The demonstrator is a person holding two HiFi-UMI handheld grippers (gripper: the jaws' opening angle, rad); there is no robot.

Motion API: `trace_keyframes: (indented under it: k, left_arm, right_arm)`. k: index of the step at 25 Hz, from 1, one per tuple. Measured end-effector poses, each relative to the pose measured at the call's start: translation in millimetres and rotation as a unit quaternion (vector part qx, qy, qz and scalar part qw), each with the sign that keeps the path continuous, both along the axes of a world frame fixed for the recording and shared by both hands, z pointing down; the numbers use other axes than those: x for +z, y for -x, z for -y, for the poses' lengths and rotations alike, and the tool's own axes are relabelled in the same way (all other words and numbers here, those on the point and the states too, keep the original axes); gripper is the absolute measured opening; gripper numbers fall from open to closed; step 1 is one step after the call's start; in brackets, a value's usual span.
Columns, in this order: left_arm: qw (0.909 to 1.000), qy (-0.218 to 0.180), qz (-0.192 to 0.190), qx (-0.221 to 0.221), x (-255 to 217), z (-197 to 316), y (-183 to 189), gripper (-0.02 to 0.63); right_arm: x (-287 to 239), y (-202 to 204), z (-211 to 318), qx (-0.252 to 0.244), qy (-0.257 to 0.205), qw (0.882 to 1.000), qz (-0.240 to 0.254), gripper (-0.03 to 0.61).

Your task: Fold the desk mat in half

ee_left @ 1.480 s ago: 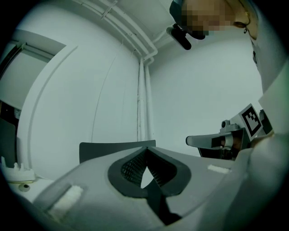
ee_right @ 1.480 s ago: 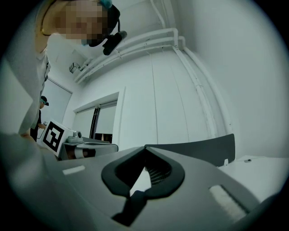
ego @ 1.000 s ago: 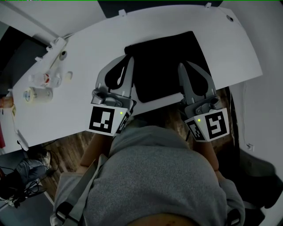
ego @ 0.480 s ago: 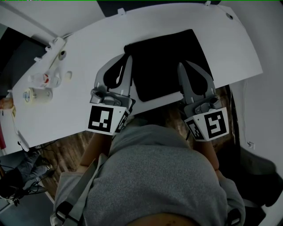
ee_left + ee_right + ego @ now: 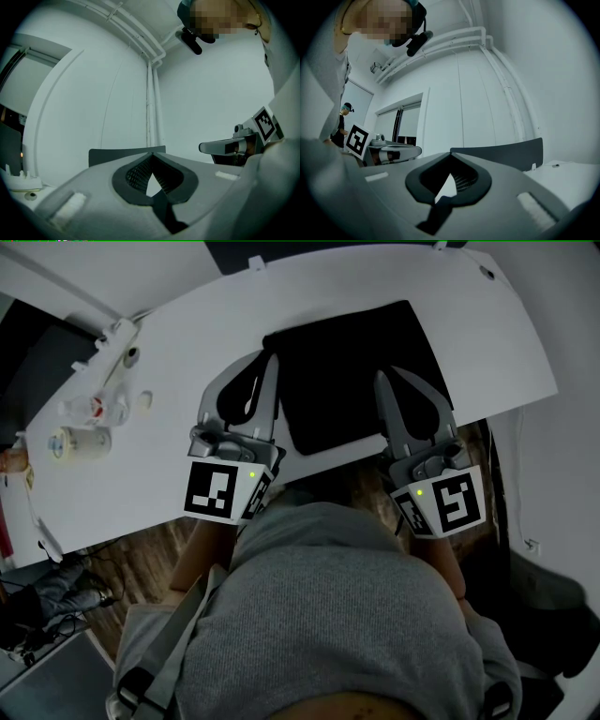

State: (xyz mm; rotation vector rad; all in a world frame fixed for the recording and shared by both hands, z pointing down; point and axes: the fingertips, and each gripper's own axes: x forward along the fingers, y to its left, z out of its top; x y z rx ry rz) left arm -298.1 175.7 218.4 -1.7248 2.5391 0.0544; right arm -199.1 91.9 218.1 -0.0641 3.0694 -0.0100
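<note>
One black desk mat (image 5: 342,371) lies flat on the white table (image 5: 525,343) between two grippers, left gripper (image 5: 270,360) and right gripper (image 5: 382,381), both pressed together, empty, tips by its side edges.

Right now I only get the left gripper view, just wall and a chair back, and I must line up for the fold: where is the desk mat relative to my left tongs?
Observer: The desk mat lies flat on the white table, with its left edge just beside the left gripper.
Operator: And the other gripper?
Observer: The right gripper sits over the mat's right side, tongs shut on nothing.
Operator: Anything in the way on my left?
Observer: Small containers stand near the table's left end, well apart from the mat.
</note>
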Motion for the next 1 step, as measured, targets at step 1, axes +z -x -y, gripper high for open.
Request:
trace_keyframes:
  k: [1]
  left_arm:
    - [1.0000,0.000,0.000,0.000,-0.1,0.0,0.4,-0.002]
  right_arm:
    - [-0.2,0.4,-0.1,-0.001,-0.001,1.000,0.000,0.000]
